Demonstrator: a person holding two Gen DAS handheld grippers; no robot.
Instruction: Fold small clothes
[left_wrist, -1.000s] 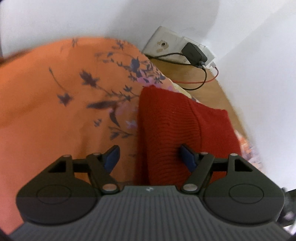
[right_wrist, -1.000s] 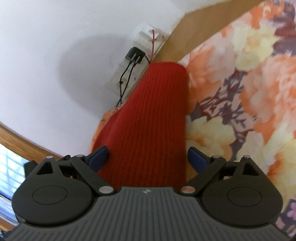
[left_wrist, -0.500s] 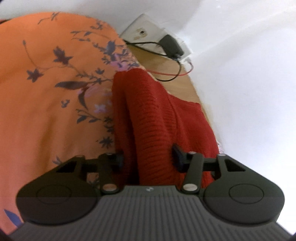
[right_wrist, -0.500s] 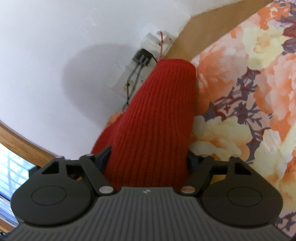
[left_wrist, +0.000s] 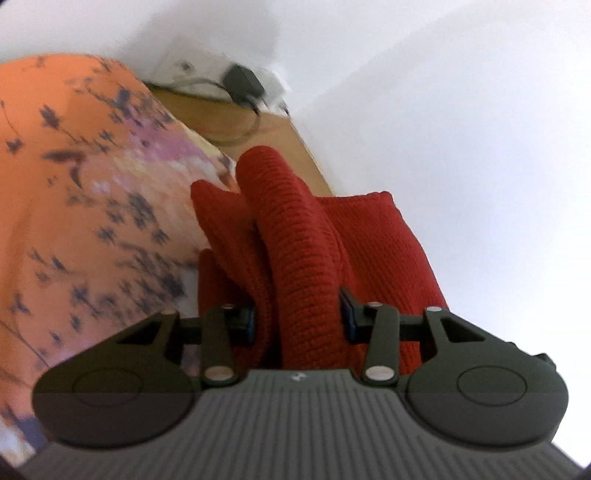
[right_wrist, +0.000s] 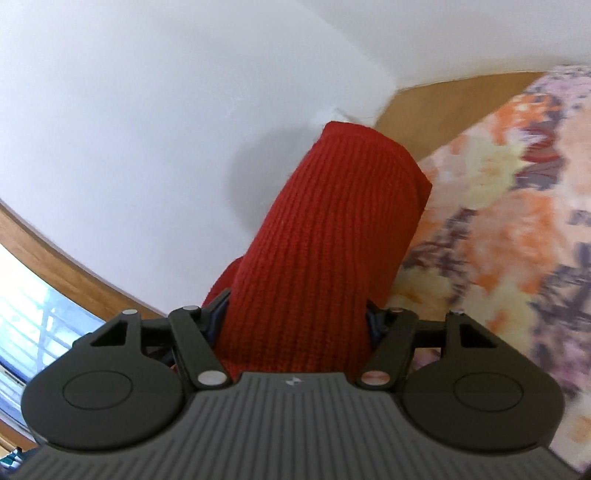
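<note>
The left claw (left_wrist: 299, 319) pinches a bunched fold of the red knit garment (left_wrist: 306, 258). The right claw (right_wrist: 295, 325) clamps it too (above the floral bedspread (right_wrist: 517, 229)).

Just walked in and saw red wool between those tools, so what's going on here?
A person is folding a red knit garment on a bed with a floral sheet, holding a claw in each hand. The left claw is shut on a bunched fold of it, and the right claw is shut on another part. The garment looks raised off the sheet near the white wall, mid-fold and not yet laid flat.
</note>
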